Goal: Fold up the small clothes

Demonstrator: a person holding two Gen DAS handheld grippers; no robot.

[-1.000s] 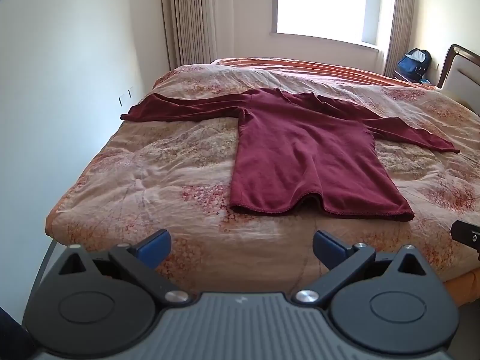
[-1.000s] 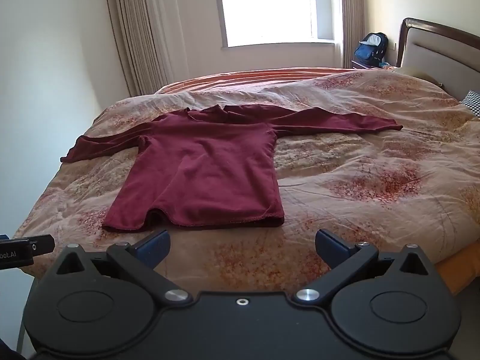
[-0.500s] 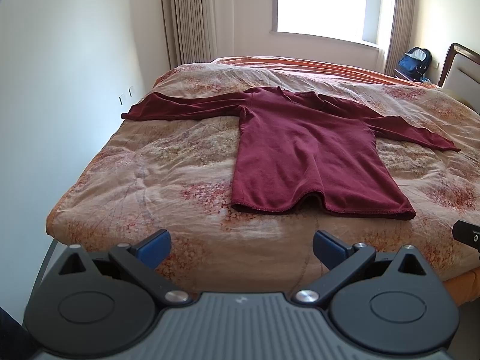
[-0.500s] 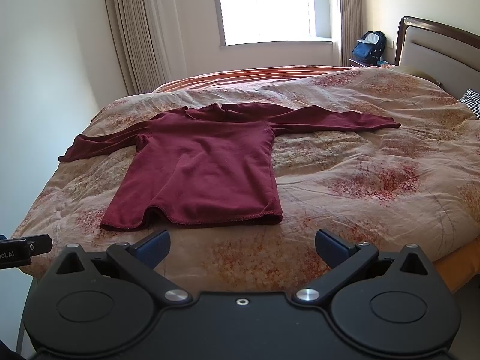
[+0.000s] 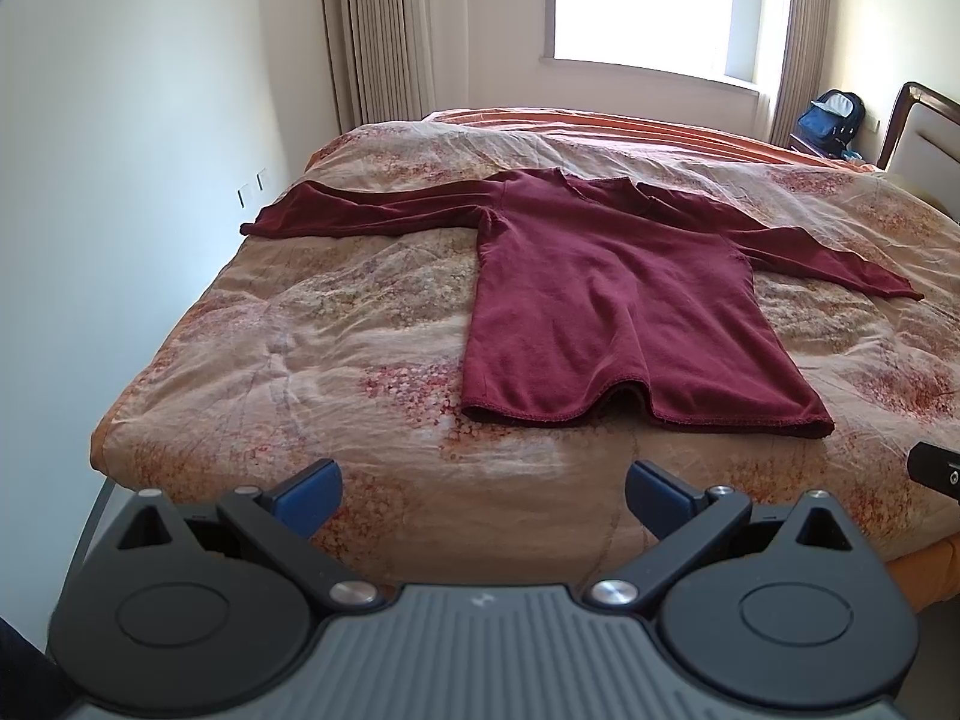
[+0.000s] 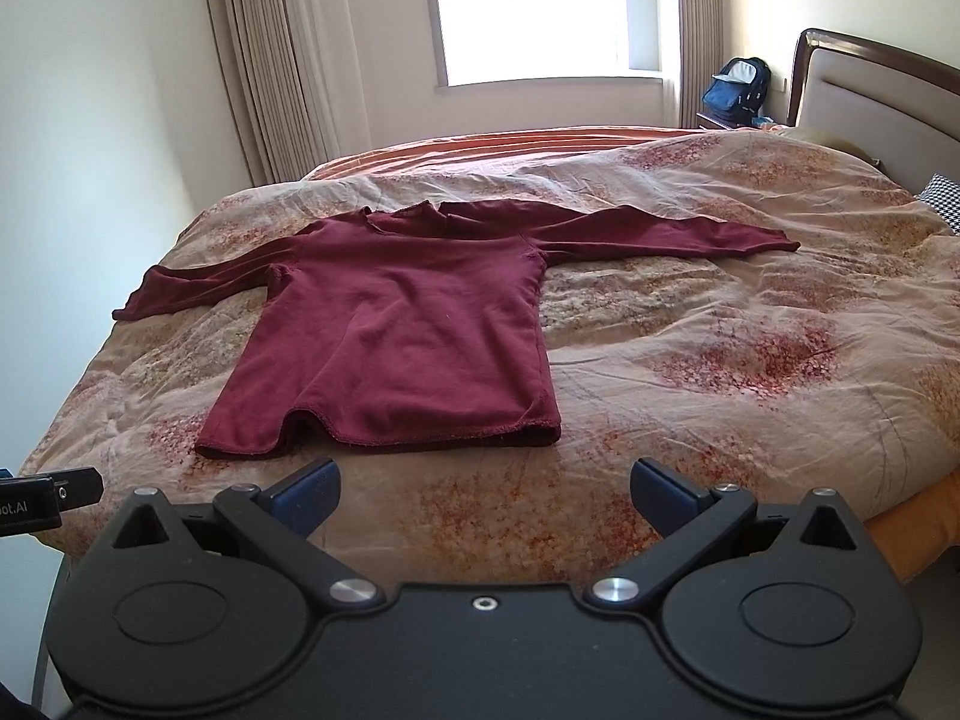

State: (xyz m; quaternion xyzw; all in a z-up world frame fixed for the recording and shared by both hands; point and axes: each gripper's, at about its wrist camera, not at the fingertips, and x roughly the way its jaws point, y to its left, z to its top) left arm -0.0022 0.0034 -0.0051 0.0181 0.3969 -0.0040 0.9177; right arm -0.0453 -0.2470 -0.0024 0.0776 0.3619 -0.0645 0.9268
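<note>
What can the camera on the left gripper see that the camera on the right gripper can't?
Only the left wrist view shows the wall sockets beside the bed. Only the right wrist view shows the checked pillow and most of the headboard. Both show the red long-sleeved shirt lying flat on the flowery quilt, the window, the blue backpack, and an open, empty hand-held gripper: left hand-held gripper, right hand-held gripper.

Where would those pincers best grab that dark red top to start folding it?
Probably the maroon long-sleeved top by its sleeve cuffs: left tool on the left cuff, right tool on the right cuff, coming from outside. Both sleeves lie spread flat, with their ends free.
</note>
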